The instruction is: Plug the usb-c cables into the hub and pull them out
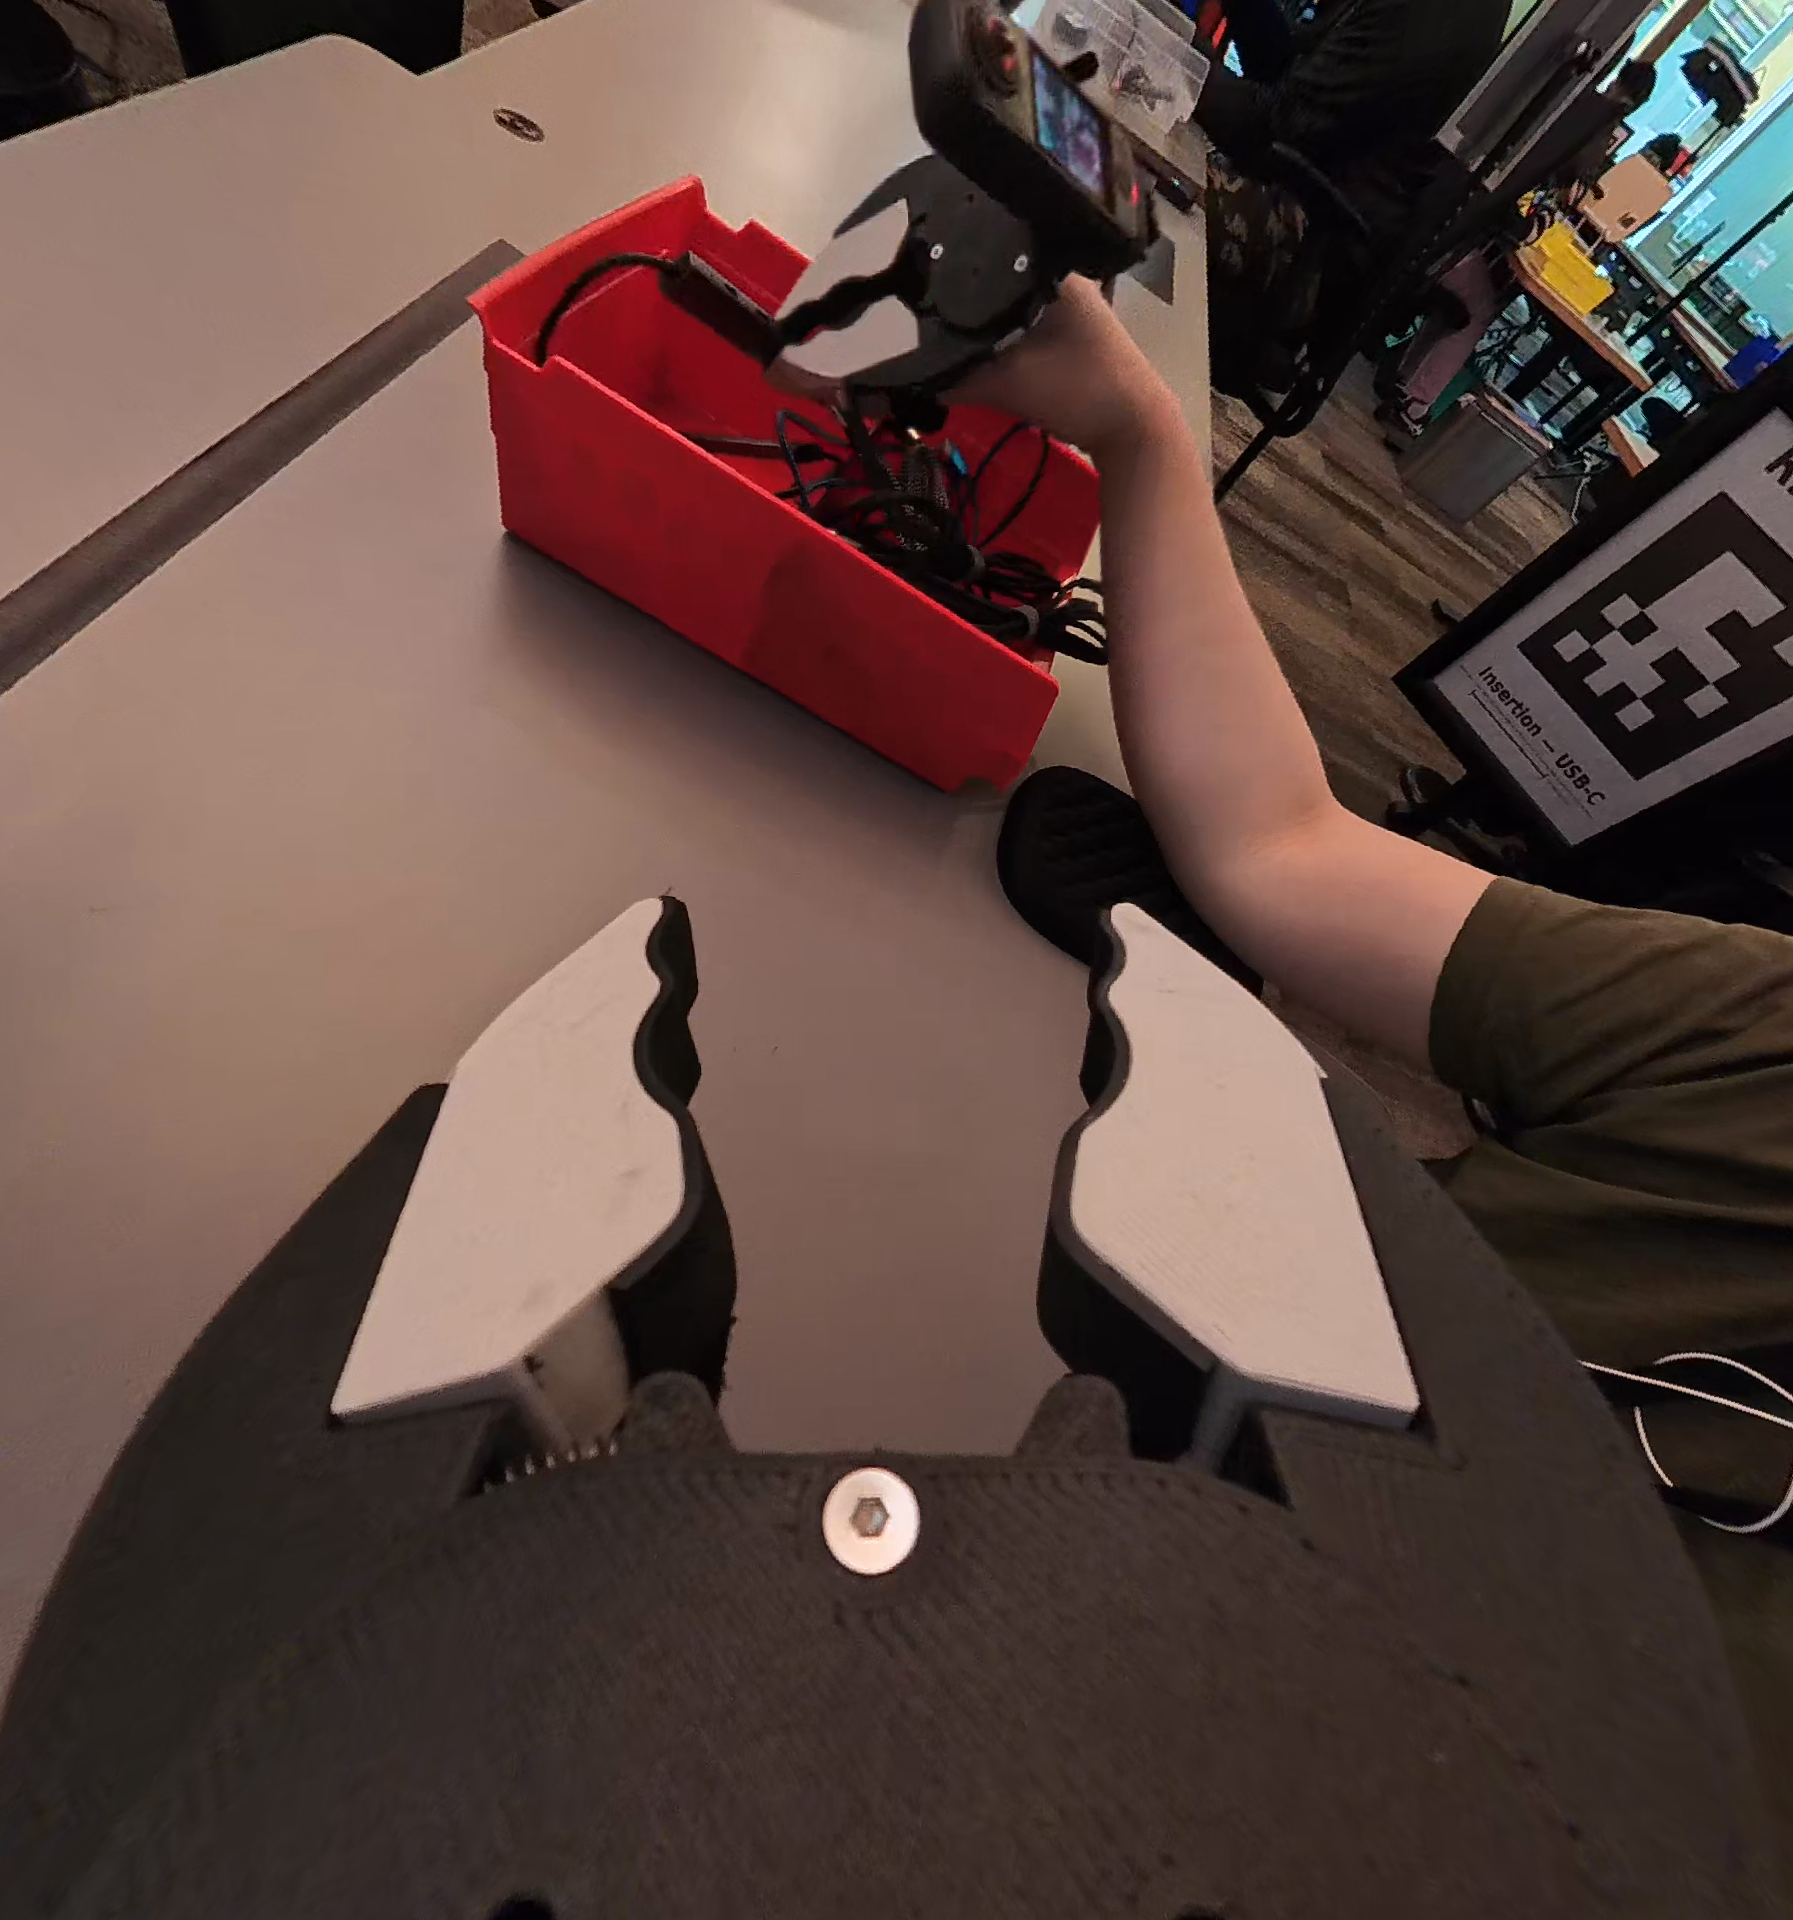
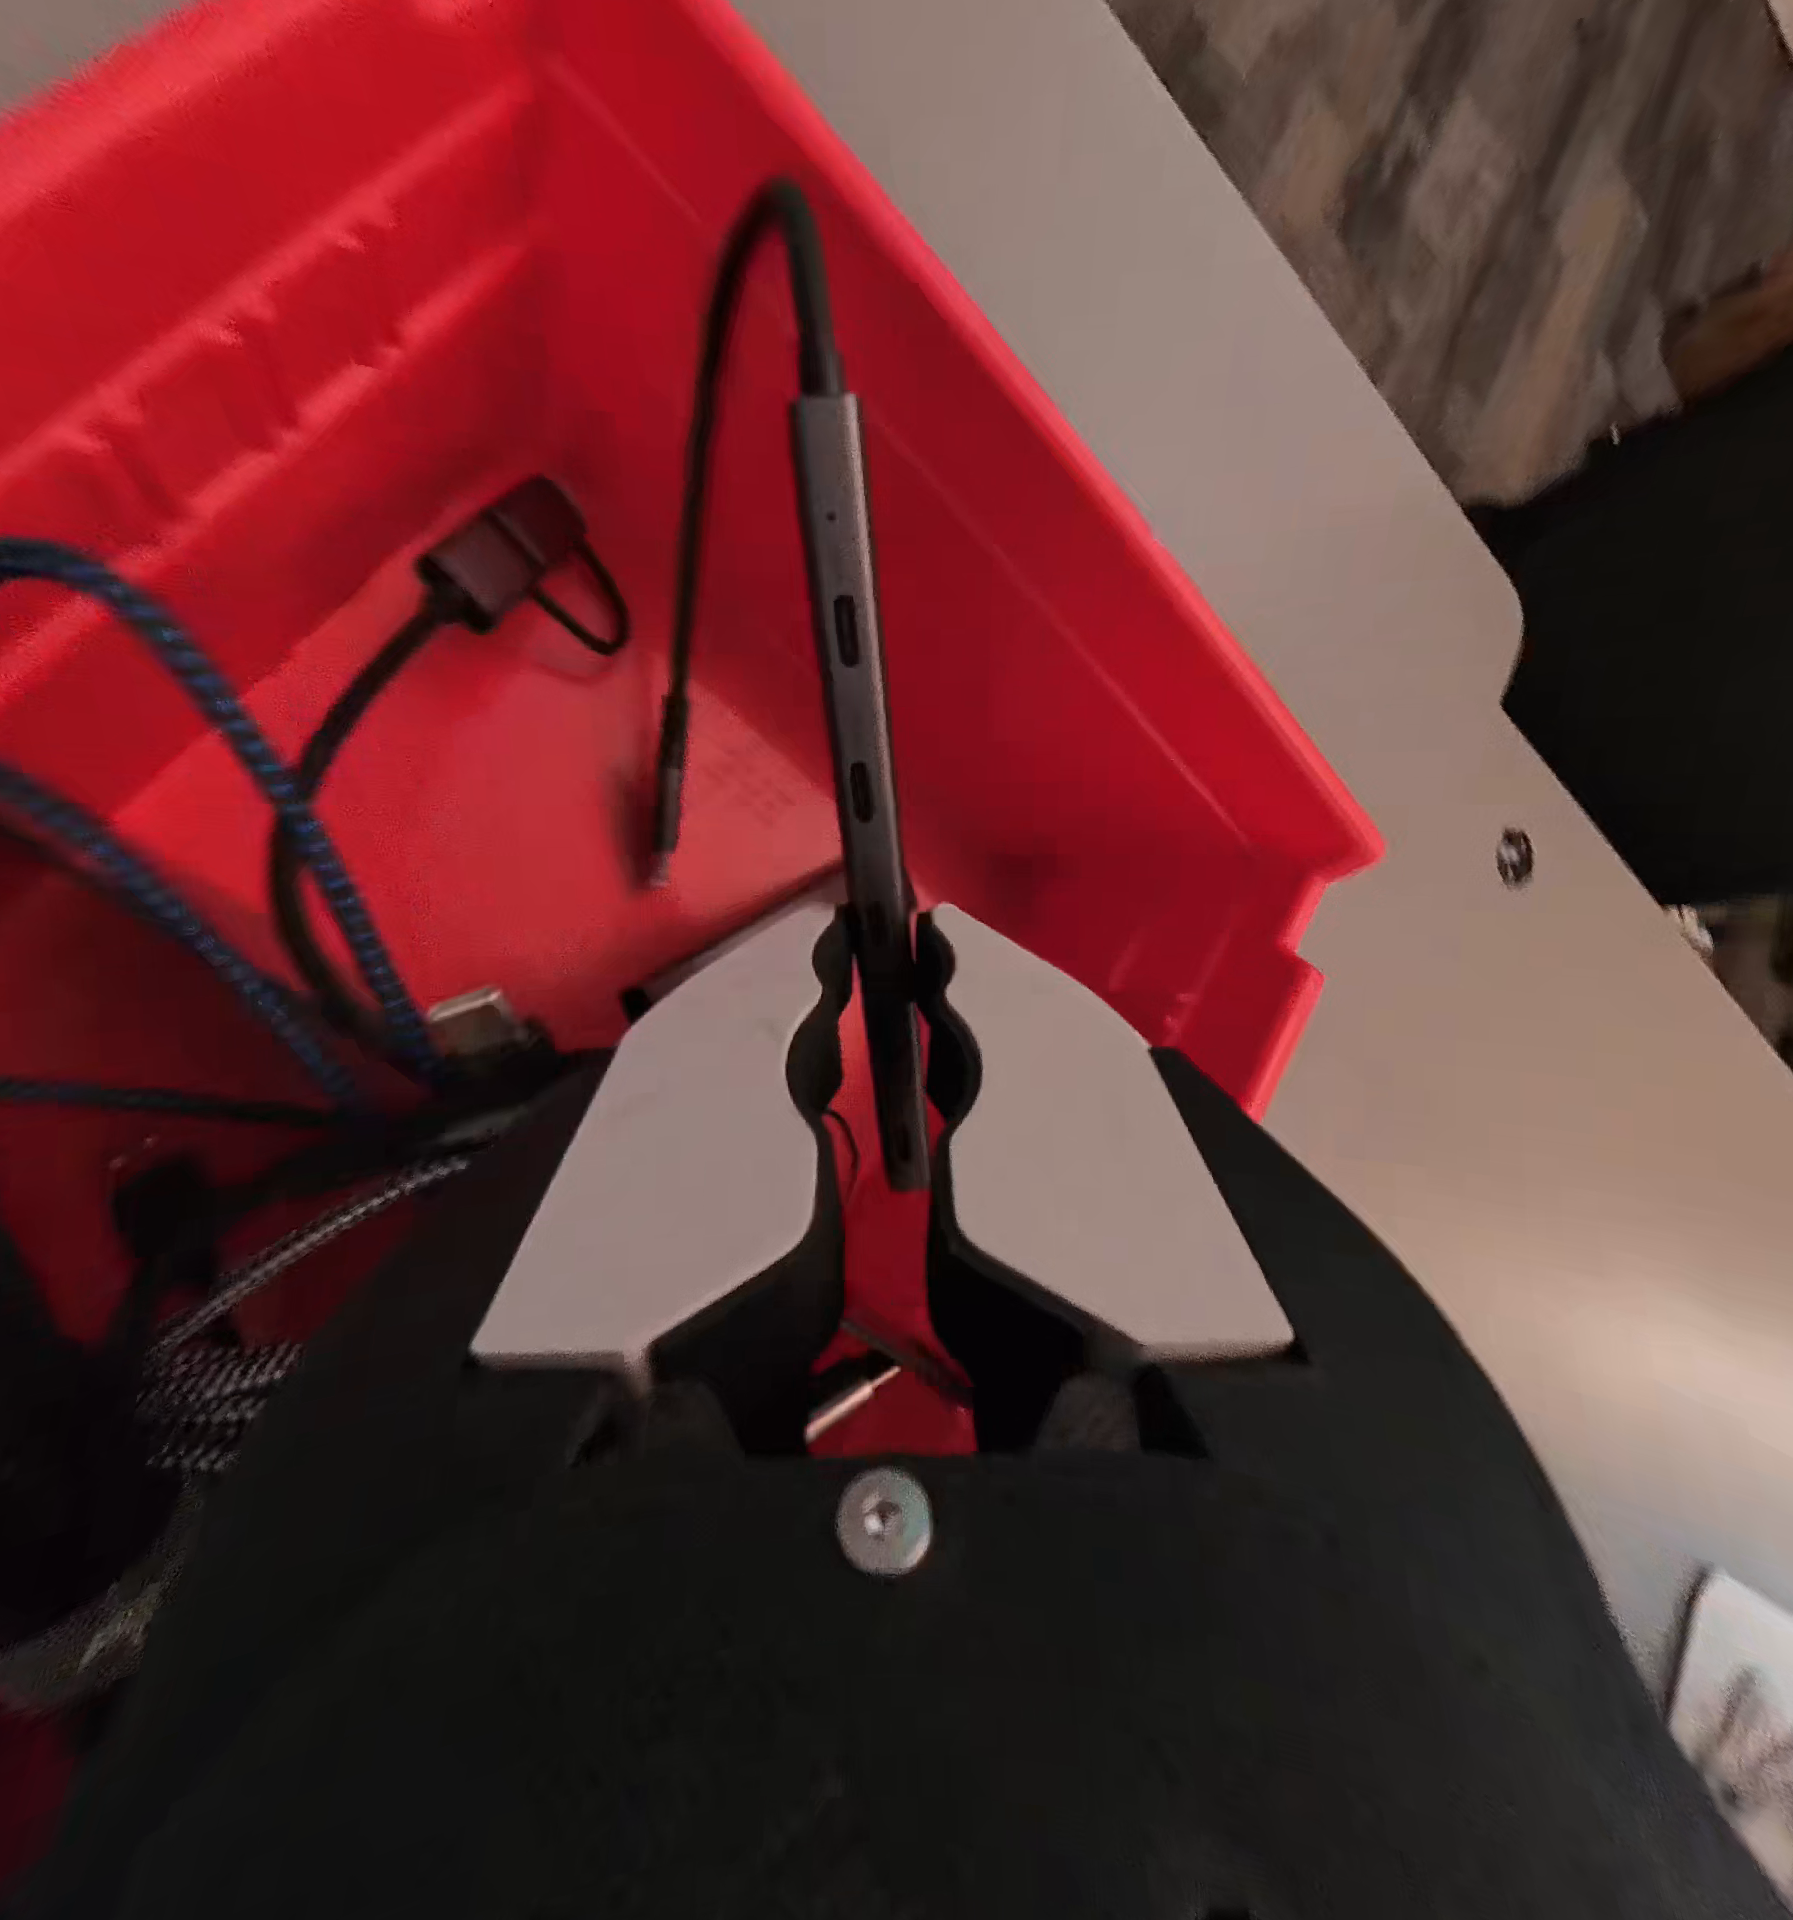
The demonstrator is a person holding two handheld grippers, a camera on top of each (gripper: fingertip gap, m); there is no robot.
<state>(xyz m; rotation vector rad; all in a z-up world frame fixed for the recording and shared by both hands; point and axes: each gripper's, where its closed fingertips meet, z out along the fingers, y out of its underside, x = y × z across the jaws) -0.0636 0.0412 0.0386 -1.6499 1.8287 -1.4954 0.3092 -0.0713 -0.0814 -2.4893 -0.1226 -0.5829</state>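
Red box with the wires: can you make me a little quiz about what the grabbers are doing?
1. True or false: the left gripper is holding a cable.
2. What does the right gripper pinch? A) the slim grey hub B) the blue braided cable C) the rim of the red bin
3. Fill in: the hub's own short cable ends in a plug that hangs ____ the bin.

Key: 1 false, it is open over the bare table. 2 A. 3 over; it is plugged into nothing.
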